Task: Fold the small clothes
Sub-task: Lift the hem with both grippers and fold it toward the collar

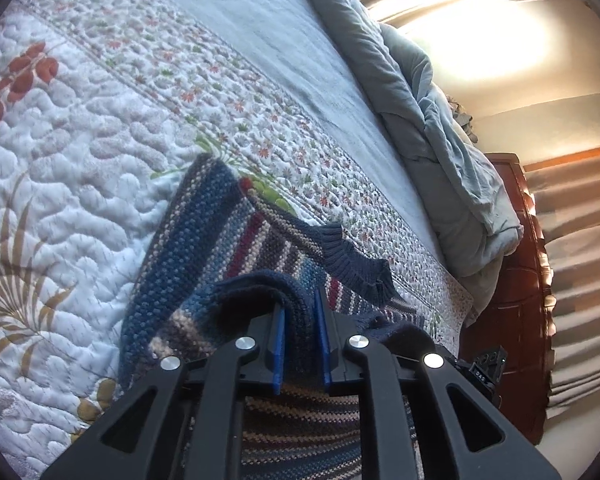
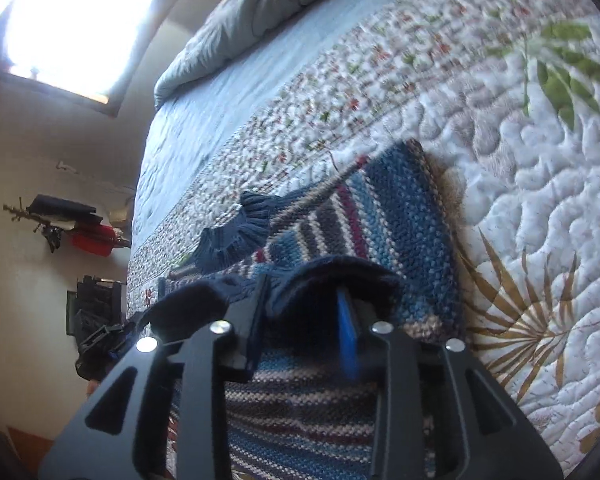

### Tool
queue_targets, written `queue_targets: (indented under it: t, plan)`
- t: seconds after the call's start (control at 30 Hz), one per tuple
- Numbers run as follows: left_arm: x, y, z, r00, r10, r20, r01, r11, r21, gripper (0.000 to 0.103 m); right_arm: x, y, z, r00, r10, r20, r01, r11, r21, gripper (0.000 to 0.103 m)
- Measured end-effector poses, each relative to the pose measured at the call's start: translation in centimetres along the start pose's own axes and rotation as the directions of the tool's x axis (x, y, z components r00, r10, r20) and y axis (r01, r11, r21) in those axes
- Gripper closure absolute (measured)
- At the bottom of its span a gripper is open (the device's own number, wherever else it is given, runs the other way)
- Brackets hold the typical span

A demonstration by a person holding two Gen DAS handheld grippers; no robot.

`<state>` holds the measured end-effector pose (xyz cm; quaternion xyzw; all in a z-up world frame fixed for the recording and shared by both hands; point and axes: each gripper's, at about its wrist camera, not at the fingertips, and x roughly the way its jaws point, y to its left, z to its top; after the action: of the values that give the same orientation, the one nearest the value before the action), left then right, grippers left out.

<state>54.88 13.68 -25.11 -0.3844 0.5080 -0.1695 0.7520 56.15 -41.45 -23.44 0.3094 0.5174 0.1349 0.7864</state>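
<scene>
A small striped knit sweater point(image 1: 204, 232) in blue, cream and maroon lies on the quilted bed, with its navy ribbed collar point(image 1: 356, 264) toward the bed's far side. My left gripper point(image 1: 300, 312) is shut on a navy knit edge of the sweater bunched between its blue pads. In the right wrist view the same sweater point(image 2: 396, 216) lies ahead with the collar point(image 2: 236, 232) at left. My right gripper point(image 2: 304, 304) is shut on the navy edge, which drapes over both fingers. Both grippers hold that edge lifted over the sweater's body.
The white floral quilt point(image 1: 80, 152) covers the bed, with a pale blue sheet point(image 1: 268, 40) beyond it. A bunched grey-blue duvet point(image 1: 440, 148) lies along the far side. A dark wooden bed end point(image 1: 520, 280) and curtains are at right. A wall shelf point(image 2: 72, 220) is at left.
</scene>
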Motion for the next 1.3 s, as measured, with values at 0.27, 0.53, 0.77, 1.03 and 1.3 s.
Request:
queue_targets:
  t: [0.27, 0.53, 0.77, 1.03, 1.3]
  plan:
    - [0.4, -0.3, 0.8, 0.995, 0.092, -0.039, -0.088, 0.993, 0.080, 0.037, -1.5, -0.3, 0.5, 0.999, -0.041, 0.008, 0.042, 0.998, -0.050, 0.059]
    - [0.6, -0.9, 2.5, 0.980, 0.196, -0.029, -0.184, 0.957, 0.225, 0.035, 0.3, -1.3, 1.2, 0.996, -0.092, -0.007, 0.091, 0.993, -0.078, 0.059]
    - [3.7, -2.0, 2.6, 0.955, 0.282, -0.089, -0.235, 0.908, 0.348, 0.036, 1.5, -2.2, 1.7, 0.995, -0.095, -0.008, 0.094, 0.993, -0.071, 0.059]
    - [6.1, -1.9, 2.5, 0.935, 0.316, -0.162, -0.238, 0.896, 0.376, 0.079, 2.5, -1.8, 2.4, 0.995, -0.094, -0.027, 0.090, 0.989, -0.117, 0.054]
    - [5.2, -1.8, 2.3, 0.954, 0.281, -0.104, -0.225, 0.902, 0.369, 0.091, 3.5, -0.3, 2.2, 0.992, -0.121, -0.033, 0.112, 0.972, -0.205, 0.073]
